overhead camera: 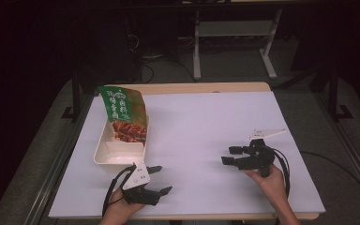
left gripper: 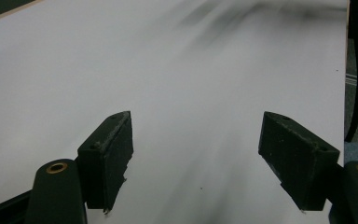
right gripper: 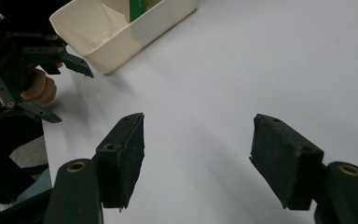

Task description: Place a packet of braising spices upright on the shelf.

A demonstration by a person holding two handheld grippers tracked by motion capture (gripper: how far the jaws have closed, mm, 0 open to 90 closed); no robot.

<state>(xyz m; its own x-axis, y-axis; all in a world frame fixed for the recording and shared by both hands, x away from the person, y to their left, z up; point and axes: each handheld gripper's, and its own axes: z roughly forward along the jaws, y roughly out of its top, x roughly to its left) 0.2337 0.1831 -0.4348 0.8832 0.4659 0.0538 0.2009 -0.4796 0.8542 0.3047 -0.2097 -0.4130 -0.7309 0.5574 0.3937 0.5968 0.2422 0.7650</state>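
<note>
- The white tray (overhead camera: 104, 152) sat near the desk's left edge, toward the front-left corner, on the white cover (overhead camera: 206, 131) that lay over the desk.
- A green food packet (overhead camera: 124, 115) stood tilted inside the tray's far compartment, its top leaning over the far rim – the near compartment looked bare.
- The left gripper (overhead camera: 161, 179) rested low by the desk's front edge, just in front of the tray's near right corner. Its jaws stood apart with nothing between them, as the left gripper view confirmed (left gripper: 196, 158).
- The right gripper (overhead camera: 231, 155) hung over the front-right part of the desk, well apart from the tray, pointing left toward it. Its jaws were also spread wide and gripped nothing (right gripper: 196, 158).
- In the right gripper view the tray (right gripper: 121, 39) lay ahead at the upper left, with the left gripper (right gripper: 67, 86) beside its near corner.
- Judged risk 1: the packet stood propped and top-heavy, so a nudge to the light tray would likely tip it onto the desk.
- Judged risk 2: both grippers faced the same tray corner – closing in together could make the 2 tools collide.
- Judged risk 3: pinching only the thin rim might let the tray slip or flip.
</note>
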